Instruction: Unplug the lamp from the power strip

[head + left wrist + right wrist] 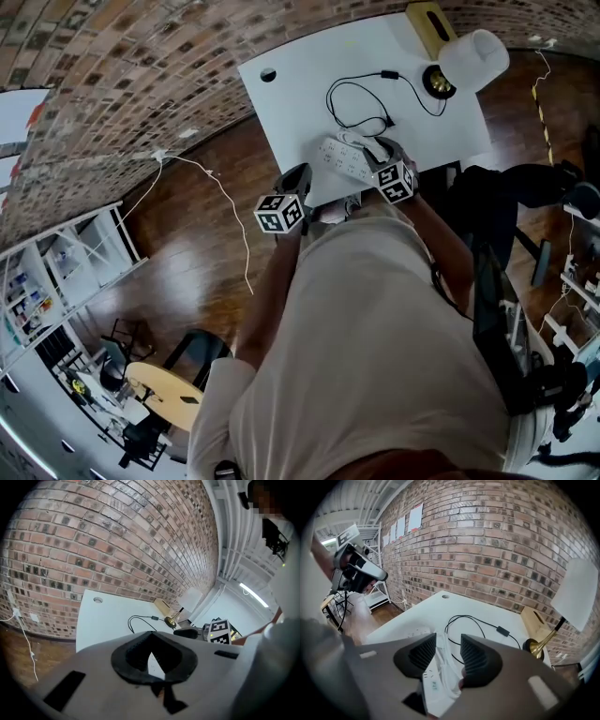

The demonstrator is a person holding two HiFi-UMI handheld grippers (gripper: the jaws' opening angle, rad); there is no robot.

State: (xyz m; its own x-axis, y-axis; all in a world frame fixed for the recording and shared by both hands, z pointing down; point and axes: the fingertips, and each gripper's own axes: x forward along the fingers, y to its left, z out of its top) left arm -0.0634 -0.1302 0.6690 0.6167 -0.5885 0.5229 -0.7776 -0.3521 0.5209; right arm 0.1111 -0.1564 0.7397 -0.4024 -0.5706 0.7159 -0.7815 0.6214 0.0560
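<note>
One white power strip (345, 157) lies along the desk's (300, 89) near edge. The lamp's black cord (349, 94) loops from beside it to the lamp (469, 61) at the far right corner. The right tongs (443, 651) hang over the strip, jaws apart astride its white cable (447, 679). The left tongs (152, 637), by the near left corner, are closed and empty.

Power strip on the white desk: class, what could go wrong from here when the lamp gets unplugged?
The power strip lies near the front edge of the desk, with the left hand-held gripper off it; a pull may drag or lift it.
The right hand-held gripper has open jaws straddling a white cable on the strip; they might close on that instead of the plug.
The black cord runs to the lamp; tugging the cord could tip it.
</note>
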